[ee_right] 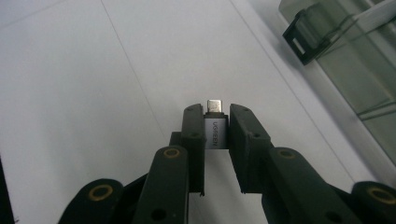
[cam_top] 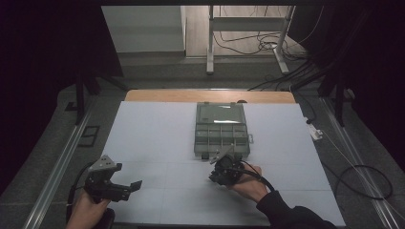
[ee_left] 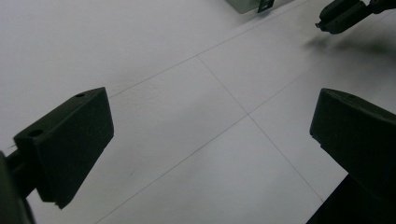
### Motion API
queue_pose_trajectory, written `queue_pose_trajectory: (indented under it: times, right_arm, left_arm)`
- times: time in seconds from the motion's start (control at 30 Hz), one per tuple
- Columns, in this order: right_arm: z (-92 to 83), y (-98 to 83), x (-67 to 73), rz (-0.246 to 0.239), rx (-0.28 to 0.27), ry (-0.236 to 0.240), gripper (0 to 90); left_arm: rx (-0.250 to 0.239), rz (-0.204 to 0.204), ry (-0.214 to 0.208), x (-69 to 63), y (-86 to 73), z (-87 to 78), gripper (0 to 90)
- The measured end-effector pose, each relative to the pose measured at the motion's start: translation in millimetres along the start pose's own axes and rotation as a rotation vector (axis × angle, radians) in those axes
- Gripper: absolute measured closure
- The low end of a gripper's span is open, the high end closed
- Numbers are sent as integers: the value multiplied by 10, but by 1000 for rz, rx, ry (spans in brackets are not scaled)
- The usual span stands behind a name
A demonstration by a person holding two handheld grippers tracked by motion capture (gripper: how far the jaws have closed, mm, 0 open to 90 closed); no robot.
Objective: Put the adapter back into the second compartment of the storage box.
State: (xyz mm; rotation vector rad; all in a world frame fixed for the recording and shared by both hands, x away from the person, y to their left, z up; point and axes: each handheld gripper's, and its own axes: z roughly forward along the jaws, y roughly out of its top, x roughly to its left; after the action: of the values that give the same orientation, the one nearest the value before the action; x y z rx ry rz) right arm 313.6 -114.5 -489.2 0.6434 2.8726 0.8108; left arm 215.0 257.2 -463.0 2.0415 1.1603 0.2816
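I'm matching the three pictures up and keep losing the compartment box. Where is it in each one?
High view: the compartment box lies centre, just beyond the right gripper.
Left gripper view: its corner at the top edge.
Right gripper view: its clear wall top right.
Shared landmark: its black latch.

1. We see the compartment box (cam_top: 222,130) lying open on the table (cam_top: 157,129), toward its far middle.
2. Our right gripper (cam_top: 220,172) sits just before the box, an adapter (ee_right: 215,126) between its jaws.
3. Our left gripper (cam_top: 125,187) lies well apart, near the table's near-left edge.
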Motion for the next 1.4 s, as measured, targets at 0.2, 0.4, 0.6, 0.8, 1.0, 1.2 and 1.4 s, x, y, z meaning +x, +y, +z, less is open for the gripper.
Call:
queue_pose_trajectory:
  times: [0.2, 0.4, 0.6, 0.8, 1.0, 1.2, 1.4]
  right_arm:
    - [-68, 18, -38, 23, -23, -5, 755]
    - [-127, 28, -94, 42, -45, -7, 755]
    - [-165, 43, -149, 61, -59, -8, 755]
    - [-204, 60, -220, 84, -81, -12, 754]
    - [-223, 80, -275, 94, -92, -20, 754]
    - [-227, 122, -336, 116, -92, -38, 754]
    - [-233, 153, -412, 127, -108, -44, 754]
  left_arm:
    - [0, -3, 0, 4, 0, -2, 1]
    - [-4, -1, 2, -3, -1, -6, 1]
    - [0, 17, 3, -20, 2, -3, 0]
    - [6, 36, -11, -32, 7, 6, 6]
    - [14, 44, -19, -35, 11, 12, 8]
    - [17, 54, -32, -37, 13, 18, 8]
    - [13, 47, -39, -27, 10, 16, 1]
